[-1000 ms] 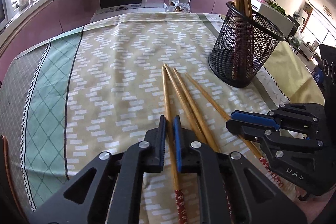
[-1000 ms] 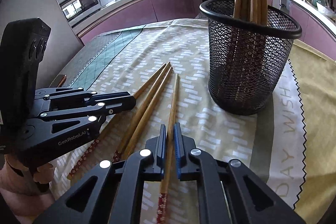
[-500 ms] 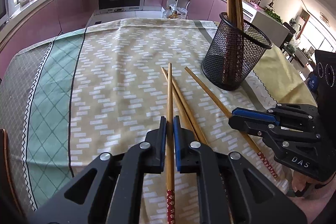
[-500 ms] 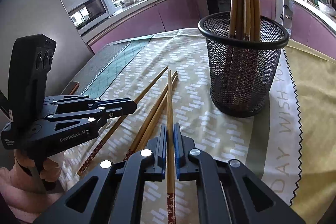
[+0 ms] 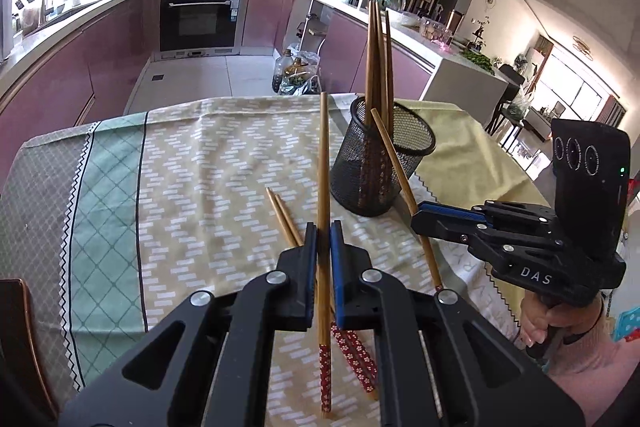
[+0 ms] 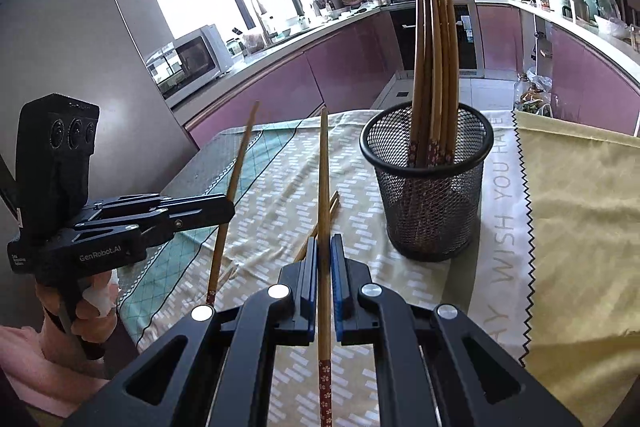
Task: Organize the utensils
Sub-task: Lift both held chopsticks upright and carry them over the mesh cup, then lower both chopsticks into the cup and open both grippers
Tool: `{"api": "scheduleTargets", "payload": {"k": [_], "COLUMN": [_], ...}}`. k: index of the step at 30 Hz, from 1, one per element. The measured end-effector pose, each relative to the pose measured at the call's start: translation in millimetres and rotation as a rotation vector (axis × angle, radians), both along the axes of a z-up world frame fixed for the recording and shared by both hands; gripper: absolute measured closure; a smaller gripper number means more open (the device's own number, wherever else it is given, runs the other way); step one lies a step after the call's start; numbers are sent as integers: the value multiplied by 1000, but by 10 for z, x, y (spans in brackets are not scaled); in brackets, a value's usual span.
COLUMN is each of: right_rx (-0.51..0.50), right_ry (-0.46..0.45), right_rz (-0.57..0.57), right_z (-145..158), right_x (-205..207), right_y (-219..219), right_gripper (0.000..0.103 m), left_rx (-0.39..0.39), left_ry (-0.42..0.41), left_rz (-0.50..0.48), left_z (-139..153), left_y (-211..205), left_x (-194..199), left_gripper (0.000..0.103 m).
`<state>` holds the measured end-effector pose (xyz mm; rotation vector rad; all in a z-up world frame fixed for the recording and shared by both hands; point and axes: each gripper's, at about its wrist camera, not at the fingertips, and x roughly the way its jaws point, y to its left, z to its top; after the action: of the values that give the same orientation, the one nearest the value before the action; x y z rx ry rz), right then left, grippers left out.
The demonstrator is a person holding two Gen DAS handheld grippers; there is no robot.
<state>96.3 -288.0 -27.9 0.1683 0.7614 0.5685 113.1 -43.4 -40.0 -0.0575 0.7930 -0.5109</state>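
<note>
Between each gripper's (image 5: 323,235) (image 6: 324,247) pinching pads, one chopstick (image 5: 323,187) (image 6: 324,179), L & R.

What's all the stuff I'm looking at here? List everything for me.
Mesh holder: one, black, on the tablecloth, right side.
Chopsticks in holder: several, brown, standing upright.
Loose chopsticks: two, brown, lying on the cloth.
Held chopsticks: two, brown with red ends, one per gripper.
Tablecloth: one, beige and green patterned.
Yellow cloth: one, far right.
Left gripper: black, shut on a chopstick.
Right gripper: black, shut on a chopstick.
</note>
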Motion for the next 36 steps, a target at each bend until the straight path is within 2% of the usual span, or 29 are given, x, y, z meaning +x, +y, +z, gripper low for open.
{"api": "scheduleTargets", "payload": {"k": [12,36], "right_rx": [51,35], "right_ry": [-95,-324], "right_rz": [-37,-107], "right_z": [298,1144], "right_x": [-28,150], "right_y": [-256,-600], "right_gripper": [97,97], "left_rx": [-93,-140], "left_ry": [-96,-268], "left_rz": [-39,-57], "left_z": [506,1278], "left_y": [49,-305], "left_x": [-60,219], "left_gripper": [96,96]}}
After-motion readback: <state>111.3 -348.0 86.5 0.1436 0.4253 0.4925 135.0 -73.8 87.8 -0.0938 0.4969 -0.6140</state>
